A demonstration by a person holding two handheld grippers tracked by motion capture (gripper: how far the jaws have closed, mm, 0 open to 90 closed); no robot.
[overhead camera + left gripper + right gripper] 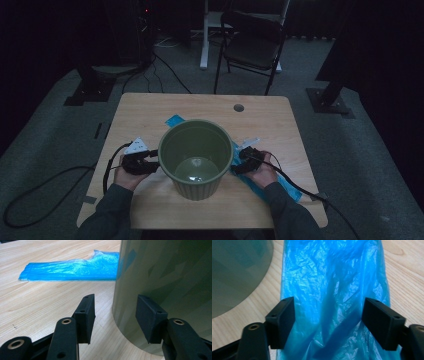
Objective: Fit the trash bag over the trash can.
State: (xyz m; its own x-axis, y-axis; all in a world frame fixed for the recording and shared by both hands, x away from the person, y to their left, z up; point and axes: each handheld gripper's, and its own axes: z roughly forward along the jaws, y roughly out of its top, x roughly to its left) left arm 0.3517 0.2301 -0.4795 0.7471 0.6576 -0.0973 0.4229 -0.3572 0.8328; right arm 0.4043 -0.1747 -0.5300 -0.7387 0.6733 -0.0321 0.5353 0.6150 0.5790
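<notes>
Dim room, wooden table (150, 107) in the middle, green ribbed bucket (195, 157) standing upright on it, mouth up, looks empty apart from a shine on the bottom. Blue plastic bag (280, 184) lying flat on the tabletop, running under or behind the bucket: one end poking out at the far left of the rim, the longer stretch coming out on the right toward the near edge. Can't tell whether the bucket actually sits on it.

Left gripper (141, 161) parked just beside the bucket's left wall, held low by the left hand (126, 177). In the left gripper view, jaws spread wide, bucket wall (170, 285) right up against the right-hand jaw, nothing gripped, bare table showing in the gap and the bag (72, 268) farther off.

Right gripper (245, 161) on the other side, near the bucket's right wall and over the bag, right hand (262, 175) behind it. In the right gripper view, jaws wide open, straddling the crinkled blue plastic (332, 285), pads not pinching it. Bucket's curved base (237, 272) off in the upper left corner there.

Folding chair (252, 42) and some cables on the floor behind the table.
</notes>
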